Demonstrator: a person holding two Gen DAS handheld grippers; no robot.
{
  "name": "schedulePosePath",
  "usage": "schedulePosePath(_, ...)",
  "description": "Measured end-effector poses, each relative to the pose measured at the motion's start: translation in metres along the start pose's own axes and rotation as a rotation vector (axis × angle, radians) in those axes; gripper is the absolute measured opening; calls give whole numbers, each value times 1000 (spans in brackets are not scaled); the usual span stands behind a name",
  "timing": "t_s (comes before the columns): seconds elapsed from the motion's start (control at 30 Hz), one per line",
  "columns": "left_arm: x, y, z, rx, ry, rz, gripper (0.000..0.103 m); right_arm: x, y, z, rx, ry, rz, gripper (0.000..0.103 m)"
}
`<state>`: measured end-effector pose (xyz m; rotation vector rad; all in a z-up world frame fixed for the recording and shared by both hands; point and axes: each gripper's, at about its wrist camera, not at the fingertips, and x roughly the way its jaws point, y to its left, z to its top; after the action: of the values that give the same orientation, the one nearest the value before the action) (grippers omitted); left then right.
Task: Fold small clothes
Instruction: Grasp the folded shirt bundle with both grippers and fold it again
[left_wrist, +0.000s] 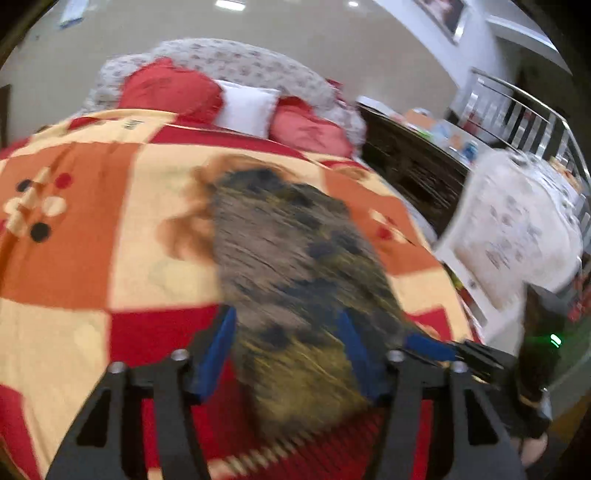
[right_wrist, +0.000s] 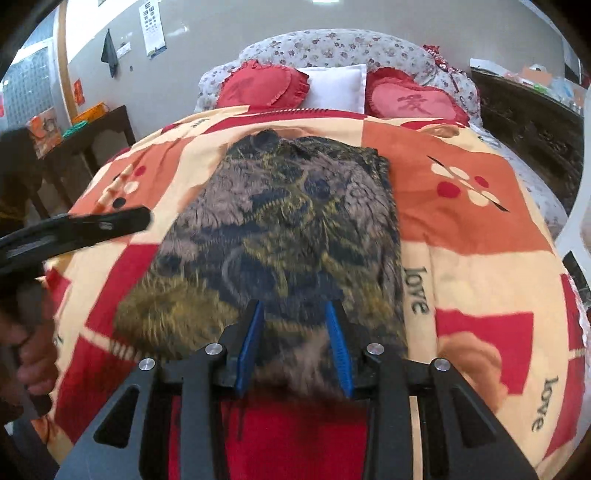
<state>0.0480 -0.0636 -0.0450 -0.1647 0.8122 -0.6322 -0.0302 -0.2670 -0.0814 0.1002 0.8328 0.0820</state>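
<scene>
Two handheld grippers worked over a patterned garment (right_wrist: 280, 236) that lay spread on a bed (right_wrist: 480, 258) covered by a quilt of red, orange and cream squares. The garment, a dark piece mottled in brown, yellow and navy, ran lengthwise down the middle of the quilt, its far end toward the pillows and its near end reaching the grippers.

In the right wrist view, the right gripper (right_wrist: 294, 343) had its blue-padded fingers (right_wrist: 339, 347) partly apart with the near edge of the garment bunched between them; whether the pads actually pressed on the cloth could not be told from the blurred fabric. The left gripper (right_wrist: 122, 219) entered that view from the left side, above the quilt beside the garment's left edge, held in a hand (right_wrist: 33, 354) at the picture's edge.

In the left wrist view, heavily smeared by motion, the left gripper (left_wrist: 286, 354) also stood partly apart, the garment (left_wrist: 295, 266) filling the gap between its blue pads (left_wrist: 218, 350); a grip could not be confirmed there either. The right gripper's blue tip (left_wrist: 430, 347) showed just beside it on the right.

At the head of the bed sat two red heart-shaped cushions (right_wrist: 413, 99) flanking a white pillow (right_wrist: 336, 85), against a floral bolster (right_wrist: 332, 48). A dark carved cabinet (right_wrist: 535, 122) stood along the bed's right side.
</scene>
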Motion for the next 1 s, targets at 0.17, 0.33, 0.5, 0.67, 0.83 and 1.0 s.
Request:
schedulePosePath(0.17,34,-17,-31,121,78,70,32,13,-7,-21,-7,-35,14,38)
schedulePosePath(0.33,30,-15,-20,79,91,68,31,9,-1,-18,-27,-34,-20,39)
schedulePosePath(0.5,9,21,17,-42,-13,50,59,-18,-27,8,116,-112,43,39)
schedulePosePath(0.67,63,87,40,-343,128,-177,60,-3,-86,32,309,-144,108,40)
schedulePosePath(0.83,106,108,37,-444,205,-346,60,32,-135,42,460,-84,270,40)
schedulePosePath(1.0,121,121,43,-541,213,-453,59,72,-157,46,560,-40,539,41)
